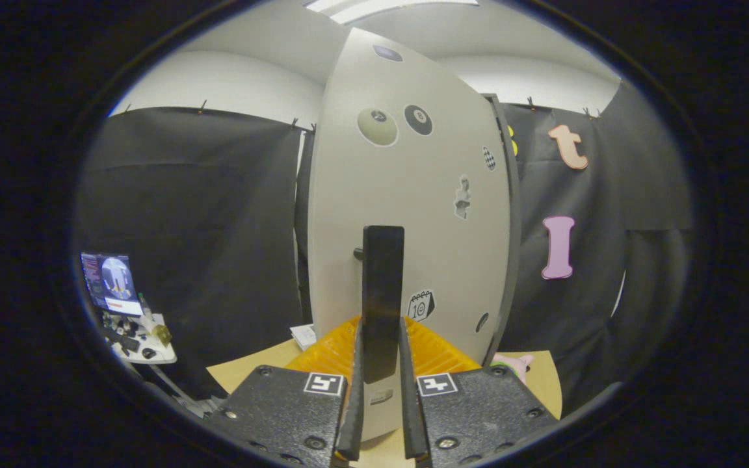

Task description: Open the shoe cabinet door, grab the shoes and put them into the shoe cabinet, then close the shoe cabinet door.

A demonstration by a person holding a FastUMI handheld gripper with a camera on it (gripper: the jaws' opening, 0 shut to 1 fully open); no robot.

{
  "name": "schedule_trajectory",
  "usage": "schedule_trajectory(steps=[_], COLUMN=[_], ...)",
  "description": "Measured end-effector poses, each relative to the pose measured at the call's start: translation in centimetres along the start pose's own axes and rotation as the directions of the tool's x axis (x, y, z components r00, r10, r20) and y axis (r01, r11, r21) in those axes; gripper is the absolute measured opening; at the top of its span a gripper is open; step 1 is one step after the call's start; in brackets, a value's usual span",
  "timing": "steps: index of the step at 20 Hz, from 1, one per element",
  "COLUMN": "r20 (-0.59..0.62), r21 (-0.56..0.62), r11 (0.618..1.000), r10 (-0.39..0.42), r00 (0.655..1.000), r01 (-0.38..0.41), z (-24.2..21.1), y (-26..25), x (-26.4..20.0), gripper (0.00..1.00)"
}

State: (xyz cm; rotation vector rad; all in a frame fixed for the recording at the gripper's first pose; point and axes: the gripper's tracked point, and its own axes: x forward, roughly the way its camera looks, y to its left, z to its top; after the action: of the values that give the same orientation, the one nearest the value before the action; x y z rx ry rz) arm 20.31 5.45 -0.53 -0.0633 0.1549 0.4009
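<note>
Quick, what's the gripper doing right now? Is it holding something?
Gripper: closed on the black door handle of the shoe cabinet door, one finger pressing each side.

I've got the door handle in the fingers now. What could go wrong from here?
The fingers press the black handle near its lower end only, so it may slip out as the cabinet door swings. The orange mat lies right at the door's foot, so the bottom edge might catch on it. Pulling off the hinge's arc could twist the handle.

Pale stickered cabinet door (407,195), upright.
</note>
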Motion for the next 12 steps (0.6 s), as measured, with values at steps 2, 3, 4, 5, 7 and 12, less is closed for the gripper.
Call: schedule_trajectory(steps=[2,3,4,5,7,12], r20=[0.005,0.005,0.001,-0.001,0.02,0.064], r21=[-0.029,-0.034,-0.029,-0.019,-0.028,-0.072], r11=[0.999,0.999,0.999,0.998,0.996,0.982], r10=[-0.017,-0.027,-0.04,-0.057,-0.087,-0.171], r00=[1.0,1.0,0.999,0.998,0.996,0.983], r01=[0.017,0.027,0.04,0.057,0.087,0.175], z=[0.0,0.1,-0.1,-0.2,0.1,0.5], y=[-1.1,-1.6,-1.8,-2.0,-2.4,-5.4], x=[-0.1,-0.2,-0.5,-0.7,-0.8,-1.0], gripper=[0.28,0.27,0.27,0.27,0.26,0.19])
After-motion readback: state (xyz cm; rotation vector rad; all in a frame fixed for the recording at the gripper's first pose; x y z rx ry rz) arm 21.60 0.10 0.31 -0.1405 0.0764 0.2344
